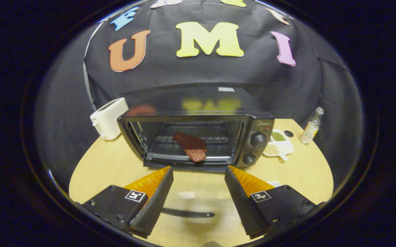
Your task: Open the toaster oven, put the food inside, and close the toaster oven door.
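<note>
The black toaster oven (252,120) stands on the round wooden table (98,171) with its mouth open. Its glass door (198,192) lies folded down flat toward me, the dark handle (191,214) nearest me, low between my fingers. A reddish-brown piece of food (192,145) lies on the wire rack (218,140) inside, its front end hanging over the rack's front edge. My gripper (198,169) is open just in front of the oven's mouth, above the lowered door. Nothing is between the fingers, and the food sits beyond the tips.
A white toaster (108,118) stands left of the oven. To the oven's right are a white divided dish (282,145) with grains, a small black cap (289,133) and a small clear bottle (311,128). The oven's knobs (259,140) are on its right panel.
</note>
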`<move>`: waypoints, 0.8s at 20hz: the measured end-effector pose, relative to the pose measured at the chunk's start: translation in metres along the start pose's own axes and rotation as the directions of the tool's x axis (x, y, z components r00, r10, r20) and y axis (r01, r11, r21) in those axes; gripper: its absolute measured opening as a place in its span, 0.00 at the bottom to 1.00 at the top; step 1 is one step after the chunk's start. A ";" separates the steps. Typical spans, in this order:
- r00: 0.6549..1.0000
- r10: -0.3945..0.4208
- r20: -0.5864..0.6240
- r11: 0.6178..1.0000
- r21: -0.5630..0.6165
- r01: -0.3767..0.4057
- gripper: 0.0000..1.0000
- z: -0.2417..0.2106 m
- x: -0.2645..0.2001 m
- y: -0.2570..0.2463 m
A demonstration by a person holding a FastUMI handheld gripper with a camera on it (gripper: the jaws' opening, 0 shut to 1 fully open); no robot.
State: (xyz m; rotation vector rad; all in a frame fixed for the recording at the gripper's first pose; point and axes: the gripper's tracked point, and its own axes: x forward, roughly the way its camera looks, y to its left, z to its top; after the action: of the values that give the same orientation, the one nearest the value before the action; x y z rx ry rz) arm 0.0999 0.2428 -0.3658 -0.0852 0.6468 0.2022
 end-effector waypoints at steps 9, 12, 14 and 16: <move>0.988 0.014 -0.155 0.999 -0.029 -0.018 0.96 -0.104 -0.038 -0.001; 0.983 0.025 -0.184 0.999 -0.025 -0.030 0.96 -0.123 -0.029 0.009; 0.979 0.040 -0.198 0.999 -0.008 -0.043 0.96 -0.133 -0.022 0.018; 0.976 0.048 -0.214 0.999 -0.002 -0.050 0.96 -0.142 -0.012 0.025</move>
State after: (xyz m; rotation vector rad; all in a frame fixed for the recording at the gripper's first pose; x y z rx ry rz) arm 0.0018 0.2450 -0.4718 -0.0995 0.8636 0.2453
